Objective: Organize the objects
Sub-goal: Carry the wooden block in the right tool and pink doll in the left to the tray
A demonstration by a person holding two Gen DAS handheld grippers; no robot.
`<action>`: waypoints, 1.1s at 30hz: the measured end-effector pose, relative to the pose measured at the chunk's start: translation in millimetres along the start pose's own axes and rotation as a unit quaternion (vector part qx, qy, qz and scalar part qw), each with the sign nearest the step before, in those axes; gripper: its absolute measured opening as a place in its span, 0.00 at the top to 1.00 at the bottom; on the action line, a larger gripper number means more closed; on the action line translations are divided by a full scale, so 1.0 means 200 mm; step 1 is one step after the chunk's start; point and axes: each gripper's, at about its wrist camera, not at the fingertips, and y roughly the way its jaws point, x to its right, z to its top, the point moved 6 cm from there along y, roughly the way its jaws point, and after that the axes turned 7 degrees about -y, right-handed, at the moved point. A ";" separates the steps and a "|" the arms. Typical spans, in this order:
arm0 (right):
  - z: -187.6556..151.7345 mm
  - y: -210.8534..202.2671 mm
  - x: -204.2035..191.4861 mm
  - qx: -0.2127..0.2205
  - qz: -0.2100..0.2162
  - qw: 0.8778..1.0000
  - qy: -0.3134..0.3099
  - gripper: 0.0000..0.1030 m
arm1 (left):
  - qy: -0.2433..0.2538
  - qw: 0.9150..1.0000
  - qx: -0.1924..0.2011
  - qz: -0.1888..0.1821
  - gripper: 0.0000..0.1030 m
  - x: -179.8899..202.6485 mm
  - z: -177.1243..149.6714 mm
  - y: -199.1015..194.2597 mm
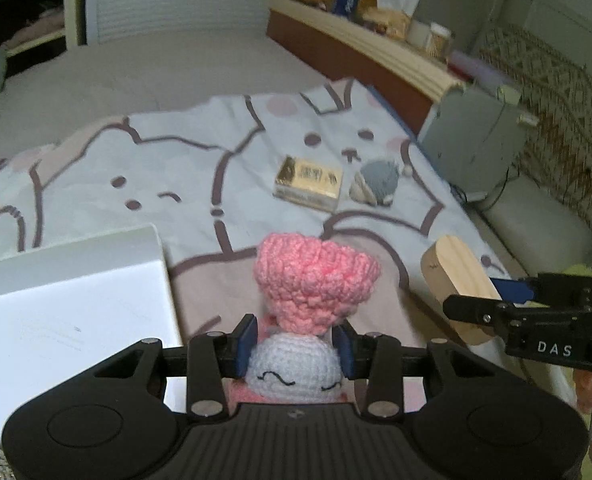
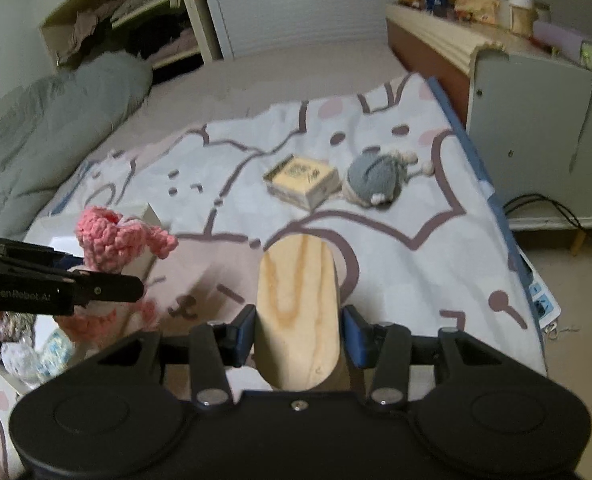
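Observation:
My left gripper (image 1: 294, 346) is shut on a pink and white crochet doll (image 1: 312, 292), held above the bed beside a white box (image 1: 71, 300). The doll also shows in the right wrist view (image 2: 111, 244). My right gripper (image 2: 298, 334) is shut on an oval wooden block (image 2: 298, 300), held above the blanket; the block also shows in the left wrist view (image 1: 460, 280). A small gold box (image 1: 308, 182) and a grey crochet toy (image 1: 376, 182) lie side by side on the blanket further ahead; both show in the right wrist view, the gold box (image 2: 302, 180) left of the grey toy (image 2: 374, 178).
A cartoon-print blanket (image 2: 416, 220) covers the bed. A grey pillow (image 2: 47, 128) lies at the far left. A wooden headboard shelf (image 2: 440, 40) with a can, tissues and jars runs at the right. A grey cabinet (image 2: 536, 132) with cables stands beside the bed.

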 end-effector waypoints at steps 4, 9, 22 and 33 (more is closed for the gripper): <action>0.04 -0.07 -0.04 0.024 -0.005 1.000 0.004 0.55 | -0.011 1.000 0.020 0.006 0.59 -0.04 0.03 -0.08; 0.08 -0.12 -0.08 0.045 -0.014 0.999 0.012 0.55 | -0.027 0.998 0.050 0.011 0.59 -0.11 0.06 -0.19; 0.21 -0.09 -0.28 0.069 -0.015 0.997 -0.003 0.55 | -0.070 0.990 0.114 0.051 0.59 -0.54 0.17 -0.48; 0.35 0.02 -0.65 0.077 0.012 0.996 -0.040 0.55 | -0.099 0.978 0.151 0.103 0.59 -0.96 0.16 -0.62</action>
